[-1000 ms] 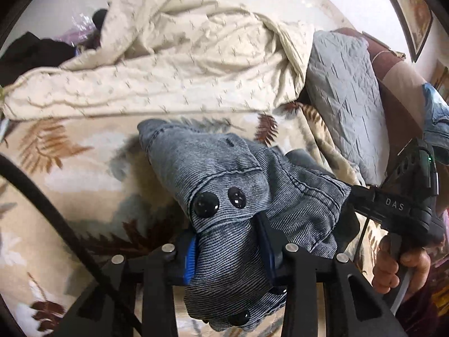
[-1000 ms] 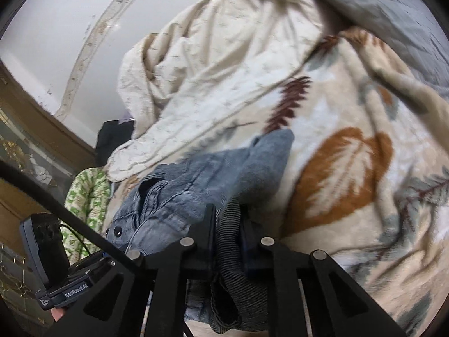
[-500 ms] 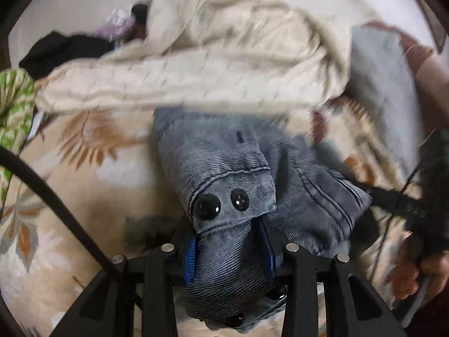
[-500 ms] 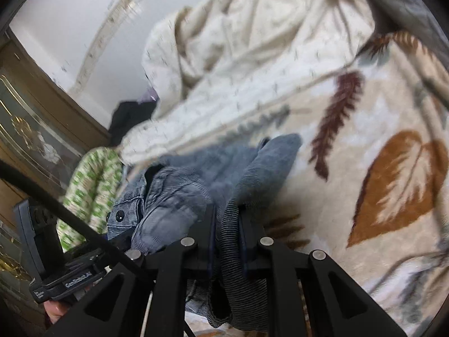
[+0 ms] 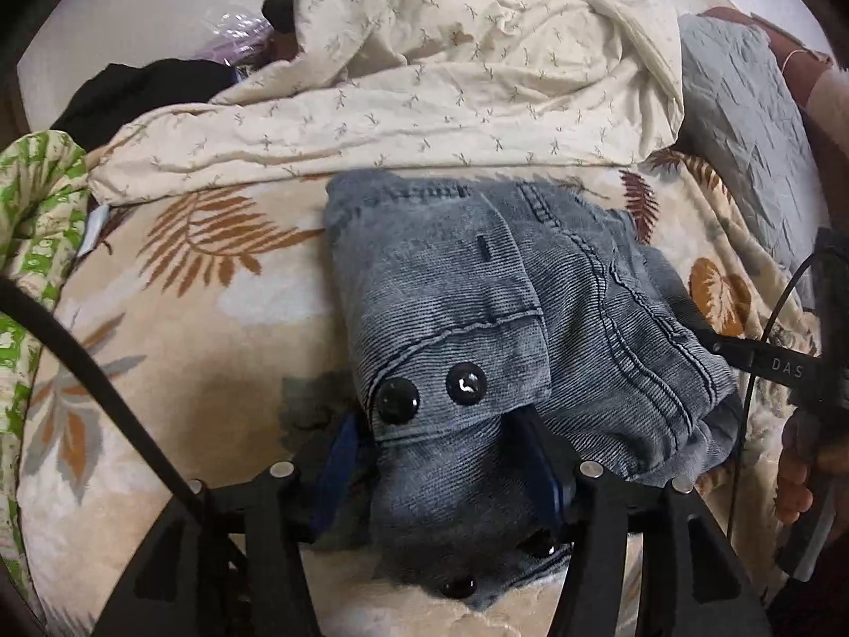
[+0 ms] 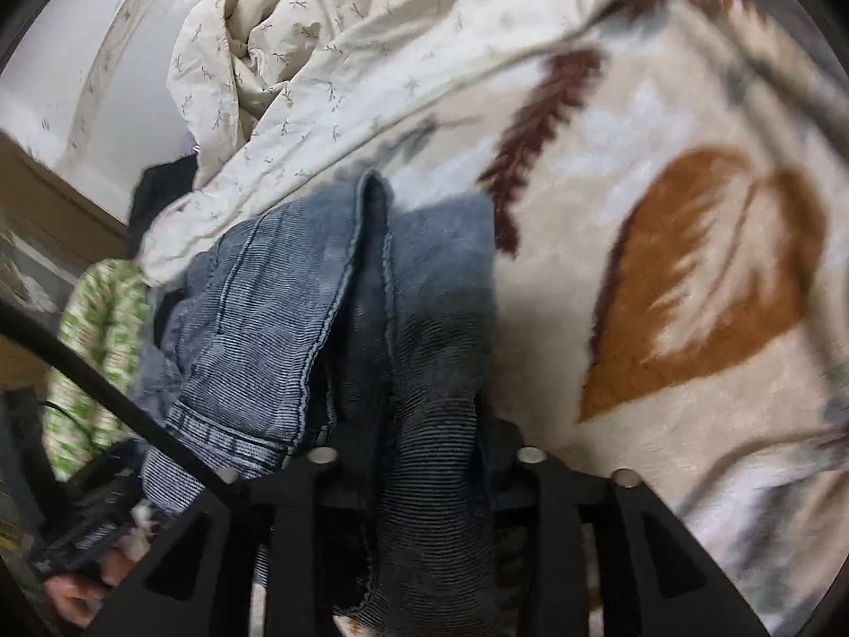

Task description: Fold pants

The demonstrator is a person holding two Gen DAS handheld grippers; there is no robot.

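Note:
Grey-blue denim pants (image 5: 477, 286) lie bunched on a cream leaf-print blanket (image 5: 185, 345). My left gripper (image 5: 440, 451) is shut on the waistband end with two black buttons (image 5: 398, 399). The pants also show in the right wrist view (image 6: 329, 286), where my right gripper (image 6: 424, 440) is shut on a ribbed dark fold of them. The right gripper's body shows at the right edge of the left wrist view (image 5: 785, 371). The fingertips of both grippers are mostly hidden by cloth.
A crumpled cream sheet (image 5: 424, 79) lies heaped just behind the pants. A grey quilted pillow (image 5: 743, 106) is at the back right. Green-patterned cloth (image 5: 32, 223) and dark clothing (image 5: 138, 90) lie at the left. The blanket stretches right of the pants (image 6: 690, 265).
Both grippers have carried the pants toward the cream sheet and lower onto the blanket. The pants now spread flatter, with their far edge near the sheet.

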